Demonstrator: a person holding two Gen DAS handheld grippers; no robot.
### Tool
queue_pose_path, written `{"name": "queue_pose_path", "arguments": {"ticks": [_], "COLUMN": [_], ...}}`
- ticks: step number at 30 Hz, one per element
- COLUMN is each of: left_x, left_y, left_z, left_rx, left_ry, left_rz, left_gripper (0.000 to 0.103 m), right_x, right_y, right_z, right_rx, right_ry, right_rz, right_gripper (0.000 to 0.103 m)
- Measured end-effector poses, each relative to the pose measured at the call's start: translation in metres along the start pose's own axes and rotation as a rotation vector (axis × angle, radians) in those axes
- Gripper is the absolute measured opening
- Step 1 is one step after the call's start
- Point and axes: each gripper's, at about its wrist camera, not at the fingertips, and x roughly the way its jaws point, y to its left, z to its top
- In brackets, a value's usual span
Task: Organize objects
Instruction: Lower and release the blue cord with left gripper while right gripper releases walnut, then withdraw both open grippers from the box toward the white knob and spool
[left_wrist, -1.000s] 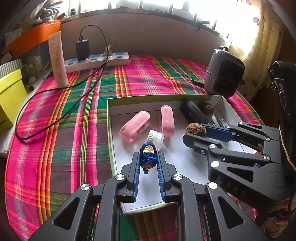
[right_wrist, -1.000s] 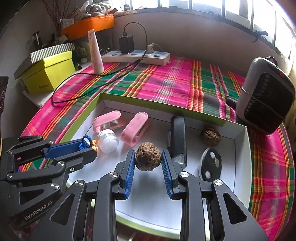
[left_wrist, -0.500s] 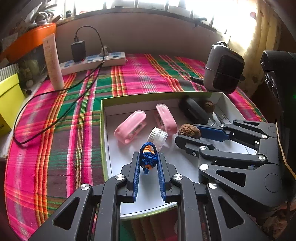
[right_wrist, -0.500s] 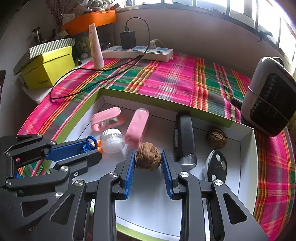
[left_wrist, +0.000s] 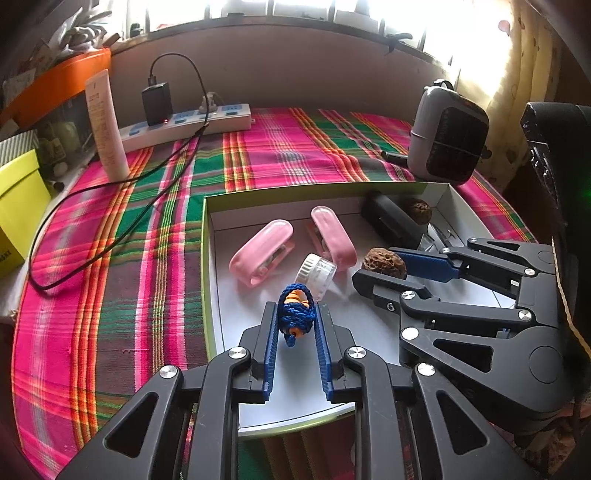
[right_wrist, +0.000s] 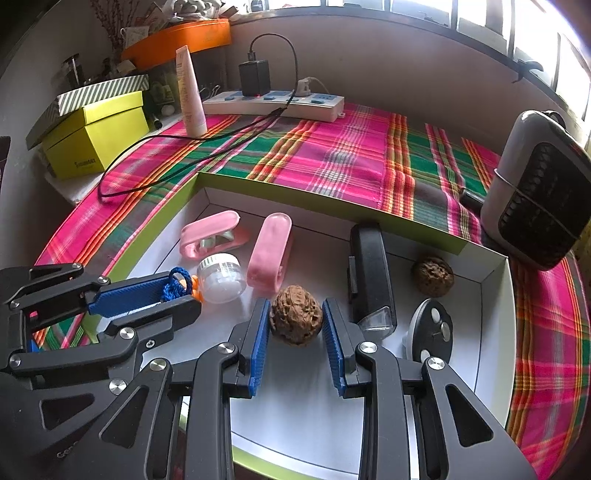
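- The left tool (left_wrist: 295, 314) is clenched on a blue knotted cord (left_wrist: 295, 312) above the white tray (left_wrist: 369, 321).
- The right tool (right_wrist: 295, 317) grasps a walnut (right_wrist: 295, 314) over the same tray.

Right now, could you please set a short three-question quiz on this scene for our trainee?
1. What does the right hand-held gripper clamp?
2. True or false: the white jar stands upright in the box.
3. How many pink clips lie in the box: A one, B two, C three?

Key: 1. A walnut. 2. False; it lies on its side. 3. B: pink clip and second pink clip.
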Motion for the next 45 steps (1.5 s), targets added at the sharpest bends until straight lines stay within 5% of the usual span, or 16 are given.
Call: {"name": "queue_pose_path", "arguments": {"ticks": [17,23,26,45], "left_x": [-0.007,-0.015,-0.02,-0.051], "left_y": [0.001,0.004,0.003,0.0], "left_z": [-0.002,-0.004,-0.006,-0.02], "left_rx": [-0.008,-0.019,-0.02,-0.038], "left_ry": [-0.009,-0.021,-0.026,-0.073], "left_rz": [-0.011,0.001,0.0,0.008], "left_gripper": [0.033,0.034,0.035,0.039], "right_x": [-0.005,-0.008,-0.009,-0.044], "right_y": [-0.002,0.0,0.001,0.006], "right_z": [-0.001,0.0,-0.001,-0.019], "right_rx": [0.013,0.01,0.013,0.09], "right_ry": [-0.009,-0.015,-0.018,-0.082], "right_rz": [-0.011,-0.014,-0.013,-0.022], "right_gripper": [0.03,0.032,0.042,0.042]}}
